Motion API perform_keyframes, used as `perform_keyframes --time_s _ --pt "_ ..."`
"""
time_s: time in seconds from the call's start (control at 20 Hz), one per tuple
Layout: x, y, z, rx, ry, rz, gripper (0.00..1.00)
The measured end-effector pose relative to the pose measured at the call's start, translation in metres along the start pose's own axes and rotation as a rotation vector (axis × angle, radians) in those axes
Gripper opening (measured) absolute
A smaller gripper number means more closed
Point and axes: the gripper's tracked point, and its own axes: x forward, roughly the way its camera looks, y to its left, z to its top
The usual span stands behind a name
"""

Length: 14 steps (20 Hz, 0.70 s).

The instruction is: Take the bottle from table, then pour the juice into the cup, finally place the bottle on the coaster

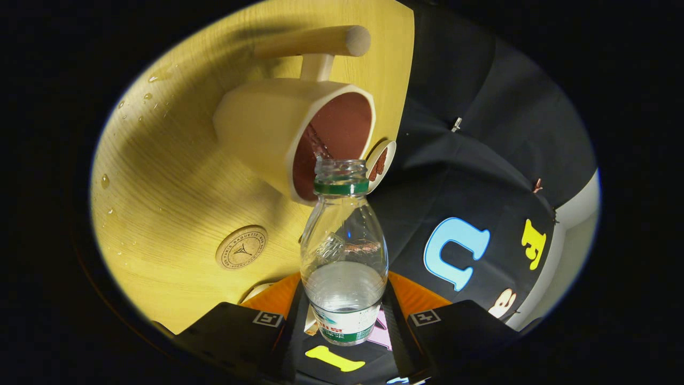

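Between the fingers of the gripper (344,321) sits the bottle (343,251), a clear plastic one with a green neck ring and no cap, both fingers pressed against its lower sides so the claw is closed on it. The bottle is tipped, its mouth just at the rim of the cup (291,139), and a thin stream runs into the cup's dark red inside. The cup is pale wood with a long handle, standing on the yellow wooden table (165,182). Left of the bottle and nearer lies a round wooden coaster (241,247). Water drops dot the table's far left.
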Motion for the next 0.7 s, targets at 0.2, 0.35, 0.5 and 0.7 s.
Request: perform_keyframes --time_s 0.2,0.35,0.5,0.7 --pt "0.0027 -0.0045 0.0011 -0.061 -0.023 -0.009 0.70" --pt "0.0042 -0.0077 0.0029 -0.093 -0.039 -0.016 0.70" --pt "0.0060 -0.0091 0.0023 -0.119 -0.049 -0.021 0.70" --pt "0.0099 -0.0114 0.0021 -0.147 -0.057 -0.028 0.71"
